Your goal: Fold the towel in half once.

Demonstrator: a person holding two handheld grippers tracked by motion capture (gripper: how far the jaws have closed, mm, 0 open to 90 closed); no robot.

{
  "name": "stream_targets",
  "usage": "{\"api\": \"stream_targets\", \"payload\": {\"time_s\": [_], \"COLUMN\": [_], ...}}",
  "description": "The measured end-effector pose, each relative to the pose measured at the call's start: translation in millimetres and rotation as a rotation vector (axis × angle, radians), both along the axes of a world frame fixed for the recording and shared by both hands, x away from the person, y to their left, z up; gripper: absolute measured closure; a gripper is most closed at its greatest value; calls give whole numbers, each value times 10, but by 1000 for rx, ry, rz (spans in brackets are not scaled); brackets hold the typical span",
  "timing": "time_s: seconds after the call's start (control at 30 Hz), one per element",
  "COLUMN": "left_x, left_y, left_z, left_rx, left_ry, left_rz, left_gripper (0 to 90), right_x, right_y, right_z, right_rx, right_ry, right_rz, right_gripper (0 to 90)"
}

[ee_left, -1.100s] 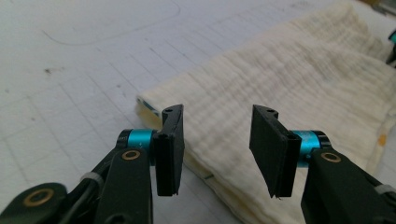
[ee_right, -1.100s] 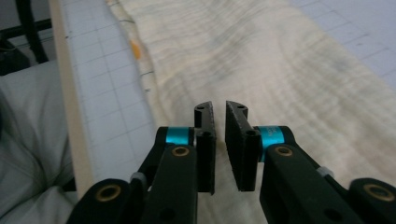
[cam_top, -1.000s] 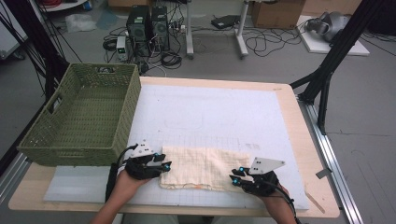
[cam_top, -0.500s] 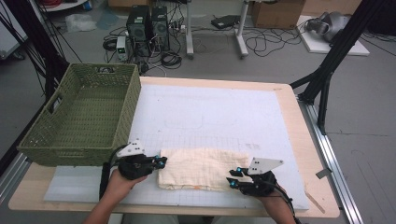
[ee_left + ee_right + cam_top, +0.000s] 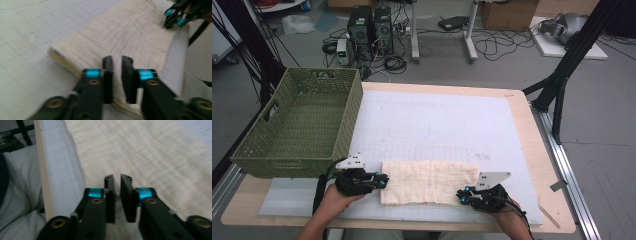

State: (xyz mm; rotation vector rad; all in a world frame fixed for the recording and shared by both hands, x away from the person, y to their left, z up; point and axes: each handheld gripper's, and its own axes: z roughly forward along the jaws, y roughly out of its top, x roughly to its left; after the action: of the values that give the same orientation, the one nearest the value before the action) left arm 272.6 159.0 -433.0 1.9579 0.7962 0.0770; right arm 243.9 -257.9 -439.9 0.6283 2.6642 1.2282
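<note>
High view: cloth [image 5: 428, 182] near table's [image 5: 532, 130] front edge

Woven cloth, wicker, wood and matt plastic on a gridded work surface.

The folded towel [image 5: 429, 181] is cream cloth with a fine crinkled, checked weave, soft and matt, its layered edge showing in the left gripper view [image 5: 130, 37]. The basket [image 5: 302, 125] is olive-green woven wicker, rough and open-textured. The table [image 5: 532, 125] shows pale, smooth wood at its border, overlaid by a white mat [image 5: 437, 120] printed with a faint grid, smooth with a slight sheen. The left gripper [image 5: 117, 72] and right gripper [image 5: 117, 192] have matt black plastic jaws with ribbed pads, glossy cyan bands and brass-coloured metal fasteners.
</note>
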Motion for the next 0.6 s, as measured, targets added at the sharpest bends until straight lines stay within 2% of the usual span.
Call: {"api": "stream_targets", "payload": {"time_s": [0.07, 0.1, 0.13, 0.17, 0.2, 0.27, 0.33, 0.43, 0.5, 0.6], "left_x": [32, 53, 87, 119, 159, 258, 366, 500, 557, 605], "left_y": [14, 14, 20, 20, 16, -21, -62, -106, -136, -176], "left_z": [21, 35, 49, 60, 66, 59, 41, 6, -52, -143], "left_rx": [-6, -3, -11, -29, -34, -18, 1, 16, 36, 103], "left_ry": [-42, -67, -84, -95, -107, -101, -89, -66, -44, -5], "left_rz": [41, 73, 95, 115, 134, 149, 170, 187, 184, 171], "left_gripper": [605, 544, 494, 485, 477, 456, 436, 434, 434, 436], "right_x": [20, 27, 49, 75, 108, 183, 296, 476, 593, 682], "right_y": [-39, -58, -85, -116, -150, -218, -271, -275, -234, -167], "right_z": [41, 66, 90, 113, 136, 167, 174, 141, 92, 13], "right_rx": [28, 39, 55, 70, 66, 53, 33, 31, 26, 7], "right_ry": [-16, -38, -63, -86, -115, -141, -158, -140, -104, -49], "right_rz": [-42, -78, -124, -165, -224, -329, -398, -425, -409, -374], "right_gripper": [678, 593, 559, 519, 487, 450, 436, 423, 426, 481]}}
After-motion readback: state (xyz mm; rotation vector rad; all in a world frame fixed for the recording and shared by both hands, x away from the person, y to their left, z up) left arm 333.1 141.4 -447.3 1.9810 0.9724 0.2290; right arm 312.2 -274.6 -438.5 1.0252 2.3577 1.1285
